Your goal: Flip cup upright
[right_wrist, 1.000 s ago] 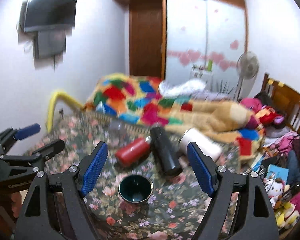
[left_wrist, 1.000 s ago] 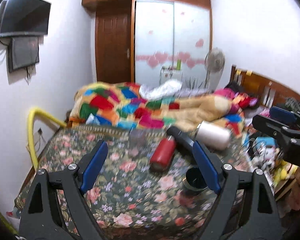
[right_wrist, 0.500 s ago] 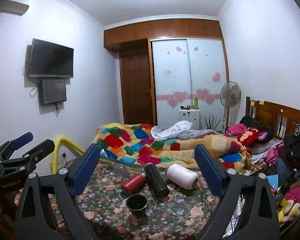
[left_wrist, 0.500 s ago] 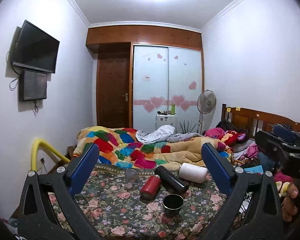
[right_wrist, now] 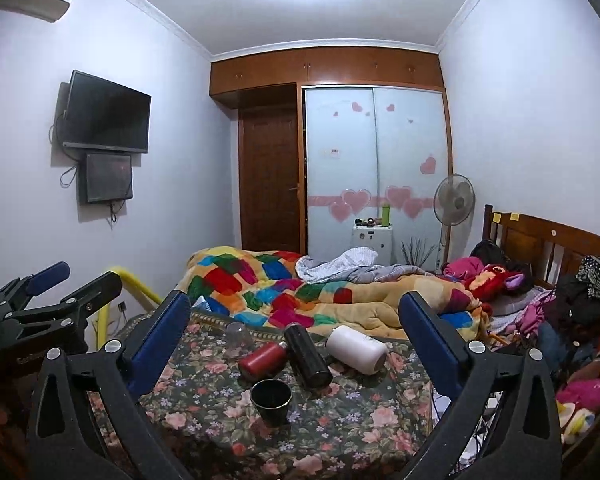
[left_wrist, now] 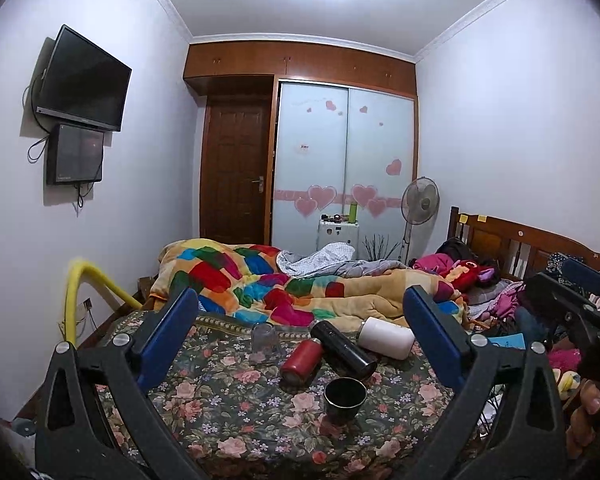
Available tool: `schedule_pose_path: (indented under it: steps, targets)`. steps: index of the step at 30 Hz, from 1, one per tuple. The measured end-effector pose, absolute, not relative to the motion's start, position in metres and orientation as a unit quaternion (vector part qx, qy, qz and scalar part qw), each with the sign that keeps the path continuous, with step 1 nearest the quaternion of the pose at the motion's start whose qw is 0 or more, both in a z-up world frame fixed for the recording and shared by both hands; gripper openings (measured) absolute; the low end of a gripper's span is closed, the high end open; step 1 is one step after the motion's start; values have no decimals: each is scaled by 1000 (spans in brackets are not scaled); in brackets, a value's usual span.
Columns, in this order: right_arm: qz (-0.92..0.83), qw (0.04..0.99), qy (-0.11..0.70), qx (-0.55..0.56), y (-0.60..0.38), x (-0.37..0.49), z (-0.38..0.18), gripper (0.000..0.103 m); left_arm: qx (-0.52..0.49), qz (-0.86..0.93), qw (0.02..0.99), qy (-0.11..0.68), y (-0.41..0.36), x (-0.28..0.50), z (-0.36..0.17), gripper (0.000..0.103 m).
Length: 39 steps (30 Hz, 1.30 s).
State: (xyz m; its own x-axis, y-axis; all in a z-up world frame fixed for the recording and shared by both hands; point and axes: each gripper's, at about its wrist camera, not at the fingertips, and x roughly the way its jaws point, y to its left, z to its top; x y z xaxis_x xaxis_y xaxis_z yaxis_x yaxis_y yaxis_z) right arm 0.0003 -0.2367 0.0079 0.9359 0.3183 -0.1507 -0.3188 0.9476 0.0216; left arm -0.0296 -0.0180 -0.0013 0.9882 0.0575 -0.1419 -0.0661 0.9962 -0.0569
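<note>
A dark cup (left_wrist: 345, 398) stands upright, mouth up, near the front of the floral tablecloth (left_wrist: 220, 412); it also shows in the right wrist view (right_wrist: 271, 399). A clear glass (left_wrist: 265, 338) stands mouth down at the back left, also seen in the right wrist view (right_wrist: 238, 334). A red bottle (left_wrist: 301, 362), a black bottle (left_wrist: 342, 350) and a white bottle (left_wrist: 386, 338) lie on their sides behind the cup. My left gripper (left_wrist: 300, 336) and my right gripper (right_wrist: 296, 338) are both open, empty and held back, well above the table.
A bed with a patchwork quilt (left_wrist: 260, 280) lies behind the table. A yellow rail (left_wrist: 80, 292) stands at the left. Clutter and soft toys (right_wrist: 580, 360) fill the right side. A wardrobe (left_wrist: 344, 160), a door and a fan are at the far wall.
Both grippers have pulled back and tilted up from the table, so the objects look smaller and farther. The cups and bottles have not moved.
</note>
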Motion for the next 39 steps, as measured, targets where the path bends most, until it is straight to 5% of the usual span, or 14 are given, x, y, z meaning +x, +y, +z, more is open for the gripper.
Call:
schedule_pose_path:
  steps: [39]
  targets:
    - [166,982,92,1,-239,4,7,103,-25,28,997,70,-23,-26,0,103]
